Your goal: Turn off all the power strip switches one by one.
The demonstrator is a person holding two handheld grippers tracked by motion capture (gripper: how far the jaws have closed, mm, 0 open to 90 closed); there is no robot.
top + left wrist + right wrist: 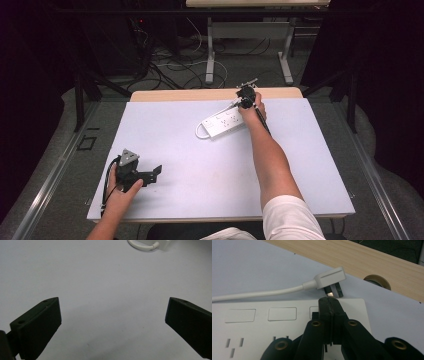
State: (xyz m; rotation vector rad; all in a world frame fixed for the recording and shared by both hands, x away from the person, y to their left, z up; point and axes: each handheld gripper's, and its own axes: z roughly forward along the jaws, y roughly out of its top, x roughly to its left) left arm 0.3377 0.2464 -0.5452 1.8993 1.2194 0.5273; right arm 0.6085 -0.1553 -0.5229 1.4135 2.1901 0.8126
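The white plastic power strip (223,122) lies toward the far edge of the pale surface (200,170) with its white plug (329,278) loose beside it, not yet inserted; the right claw (329,301) presses closed and empty upon the strip, while the left claw (112,322) waits wide apart.

On the white table mat (200,165), the right gripper (245,100) reaches the far end of a white power strip (222,121), while the left gripper (152,173) rests near the front-left corner, well apart.
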